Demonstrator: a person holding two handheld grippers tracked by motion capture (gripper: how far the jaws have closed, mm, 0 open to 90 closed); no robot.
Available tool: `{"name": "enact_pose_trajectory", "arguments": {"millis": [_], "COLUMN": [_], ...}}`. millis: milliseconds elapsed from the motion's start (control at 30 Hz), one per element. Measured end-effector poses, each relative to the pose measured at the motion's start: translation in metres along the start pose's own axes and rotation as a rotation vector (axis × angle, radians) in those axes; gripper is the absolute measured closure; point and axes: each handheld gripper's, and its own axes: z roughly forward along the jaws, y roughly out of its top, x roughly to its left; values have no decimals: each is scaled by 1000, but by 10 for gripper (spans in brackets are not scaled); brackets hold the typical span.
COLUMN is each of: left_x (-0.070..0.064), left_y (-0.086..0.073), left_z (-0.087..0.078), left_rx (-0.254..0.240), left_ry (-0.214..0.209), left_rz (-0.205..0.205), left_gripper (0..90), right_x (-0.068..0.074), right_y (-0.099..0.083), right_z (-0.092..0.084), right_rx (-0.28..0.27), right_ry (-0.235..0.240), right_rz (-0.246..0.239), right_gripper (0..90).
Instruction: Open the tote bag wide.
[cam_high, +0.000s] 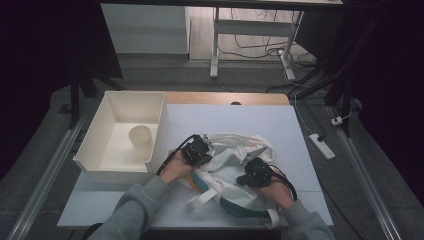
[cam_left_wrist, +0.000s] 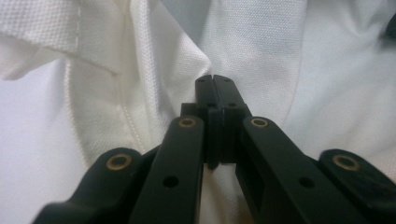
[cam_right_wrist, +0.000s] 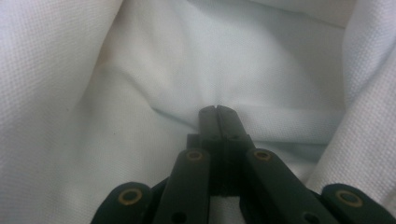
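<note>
A crumpled white cloth bag (cam_high: 227, 150) with white straps and a teal and orange part near its front lies on the white table top (cam_high: 240, 117). My left gripper (cam_high: 202, 149) rests on the bag's left side. In the left gripper view its jaws stand shut, and the left gripper (cam_left_wrist: 213, 77) has its tips pressed into a pucker of the white fabric (cam_left_wrist: 140, 70); no cloth shows between the jaws. My right gripper (cam_high: 254, 170) sits on the bag's right side. Its jaws are shut too, with the right gripper (cam_right_wrist: 217, 108) up against a fold of fabric (cam_right_wrist: 233, 60).
A white open bin (cam_high: 100, 162) stands at the table's left with a cream cup (cam_high: 141, 141) upright inside. Grey-sleeved forearms (cam_high: 137, 210) come in from the bottom. A power strip (cam_high: 321, 146) and cables lie on the floor to the right.
</note>
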Motion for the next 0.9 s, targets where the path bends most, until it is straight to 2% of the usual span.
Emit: {"name": "enact_pose_trajectory", "arguments": {"millis": [133, 267, 367, 467, 600, 700, 767, 900], "left_x": [-1, -3, -3, -1, -1, -3, -4, -2], "left_y": [-1, -2, -4, -5, -5, -6, -6, -7], "left_z": [-4, -10, -13, -13, -13, -14, -14, -12], "left_rx": [-16, -34, -55, -62, -62, -66, -68, -62], "left_ry": [-16, -37, -62, -82, -80, -82, -84, -95], "left_rz": [4, 13, 2, -9, -8, -6, -8, -8], "left_gripper": [889, 889, 889, 889, 889, 889, 889, 889], "right_x": [2, 12, 20, 29, 49, 71, 80, 86], "right_y": [0, -1, -3, 2, 15, 24, 26, 25], "right_z": [0, -4, -13, -24, -25, -17, -13, -4], "right_rx": [1, 1, -59, -135, -175, -183, -177, -148], "right_ry": [-11, -36, -44, -29, 15, 3, 13, 72], "right_rz": [-9, -42, -55, -51, -97, -164, -187, -177], "right_gripper": [900, 900, 900, 900, 900, 900, 900, 900]}}
